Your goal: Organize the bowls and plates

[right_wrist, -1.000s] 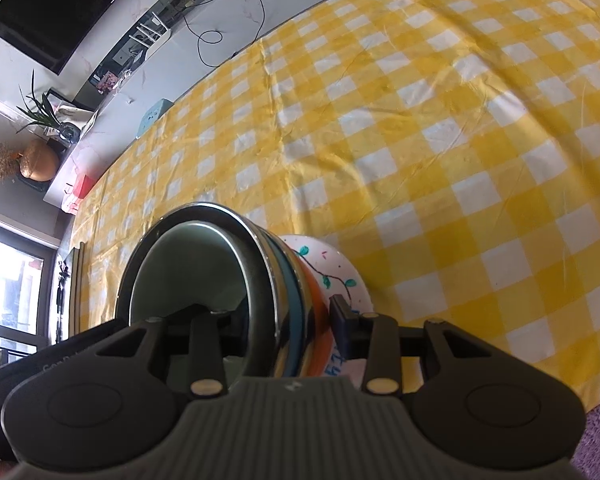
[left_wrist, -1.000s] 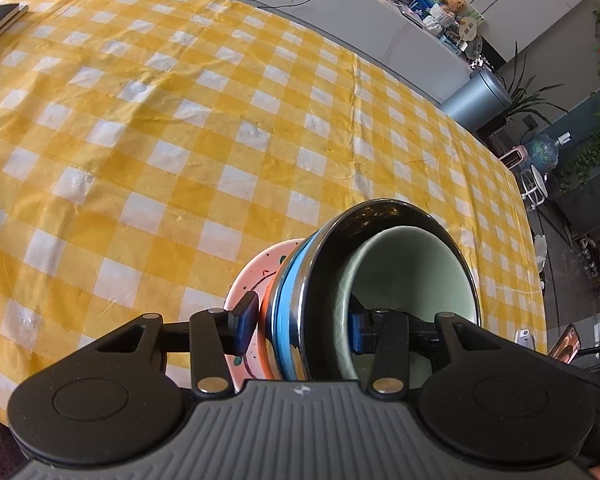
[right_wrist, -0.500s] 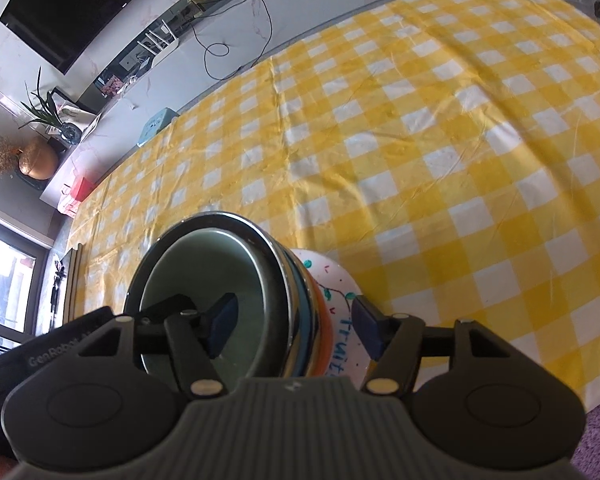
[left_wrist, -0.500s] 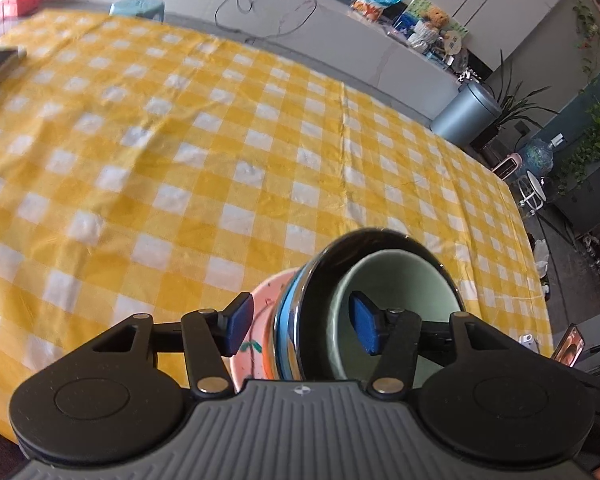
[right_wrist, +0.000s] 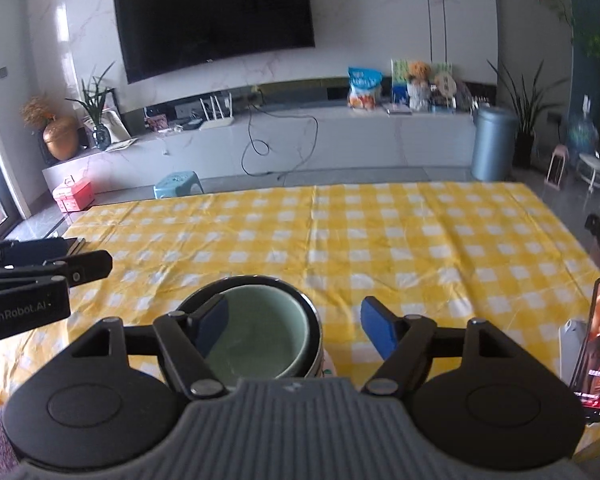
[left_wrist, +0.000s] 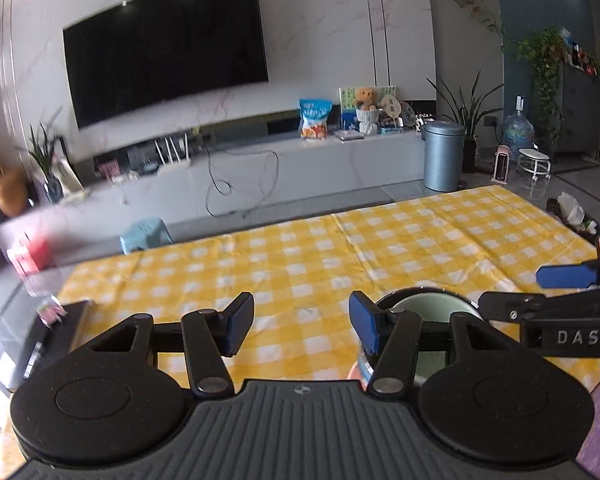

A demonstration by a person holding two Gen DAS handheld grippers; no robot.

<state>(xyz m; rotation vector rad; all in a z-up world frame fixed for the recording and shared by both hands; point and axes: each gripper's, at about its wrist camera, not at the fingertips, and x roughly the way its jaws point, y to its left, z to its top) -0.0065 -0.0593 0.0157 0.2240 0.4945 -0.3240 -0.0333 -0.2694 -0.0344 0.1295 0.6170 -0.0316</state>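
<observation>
A stack of bowls stands near the front edge of the yellow checked tablecloth (right_wrist: pixel 380 240). A pale green bowl (right_wrist: pixel 260 332) sits inside a steel bowl (right_wrist: pixel 260 280), with blue, orange and patterned rims just showing below. The same stack shows in the left wrist view (left_wrist: pixel 424 308), low at the right. My left gripper (left_wrist: pixel 300 326) is open and empty, raised to the left of the stack. My right gripper (right_wrist: pixel 296 328) is open and empty, raised over the stack's right side. The right gripper also shows from the side in the left wrist view (left_wrist: pixel 564 276).
A phone (right_wrist: pixel 596 356) with a video playing stands at the front right. A dark flat object (left_wrist: pixel 56 328) lies at the table's left edge. Behind the table are a TV console (right_wrist: pixel 300 140), a blue stool (right_wrist: pixel 178 184) and a grey bin (right_wrist: pixel 492 148).
Both grippers have opened, let go of the stack of bowls and lifted back to level. The stack now stands on the table by itself.
</observation>
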